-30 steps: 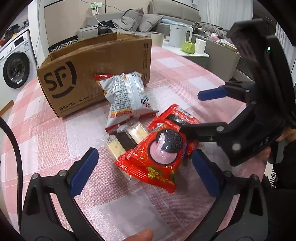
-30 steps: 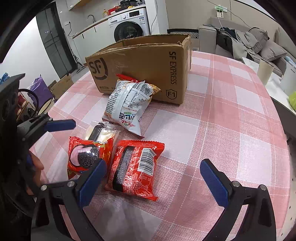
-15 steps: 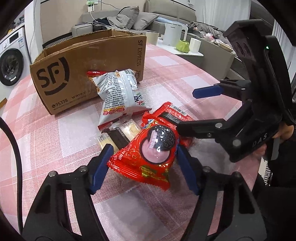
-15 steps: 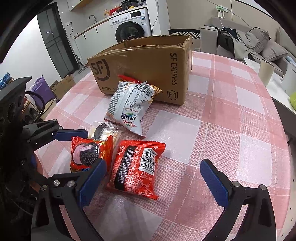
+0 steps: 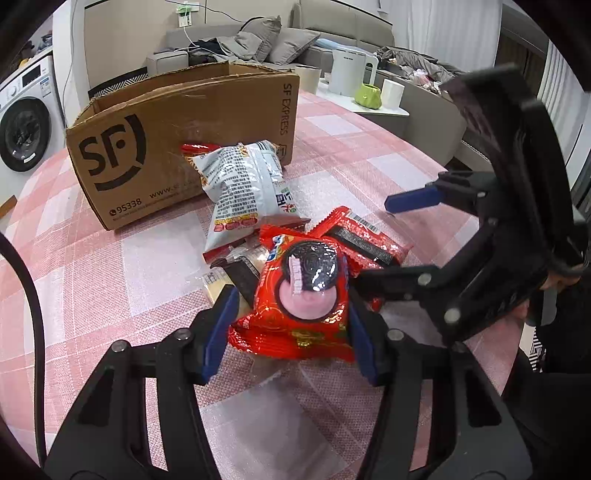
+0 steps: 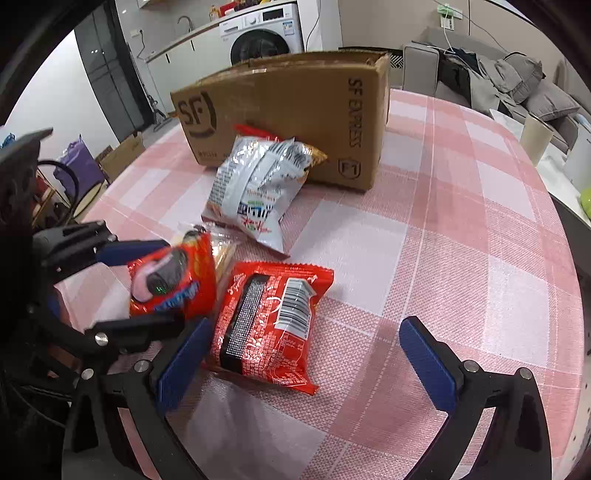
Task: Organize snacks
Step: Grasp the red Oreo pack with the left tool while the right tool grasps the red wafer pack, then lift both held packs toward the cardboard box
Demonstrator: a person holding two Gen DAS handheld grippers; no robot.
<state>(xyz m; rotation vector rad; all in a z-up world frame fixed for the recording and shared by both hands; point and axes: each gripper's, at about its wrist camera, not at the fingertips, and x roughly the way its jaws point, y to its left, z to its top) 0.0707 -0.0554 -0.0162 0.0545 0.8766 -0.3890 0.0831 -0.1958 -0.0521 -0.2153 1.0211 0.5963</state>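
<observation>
Cardboard box (image 6: 295, 114) blocks the far side; checked tablecloth (image 6: 461, 258) rightward lies open

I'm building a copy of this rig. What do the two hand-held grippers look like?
Both match: the left hand-held gripper and the right hand-held gripper have matte black angular frames with silver screws and flat blue pads on two fingers. A black cable curves past the left one. The right body shows a small green light.

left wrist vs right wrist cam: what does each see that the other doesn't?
Left wrist only: white kettle and green object on a side table.

Right wrist only: purple bag on the floor, plus a kitchen counter with tap.

Both: SF cardboard box, white chip bag, the cookie pack between the closing left gripper, the barcode-side red pack, open right gripper, washing machine.
</observation>
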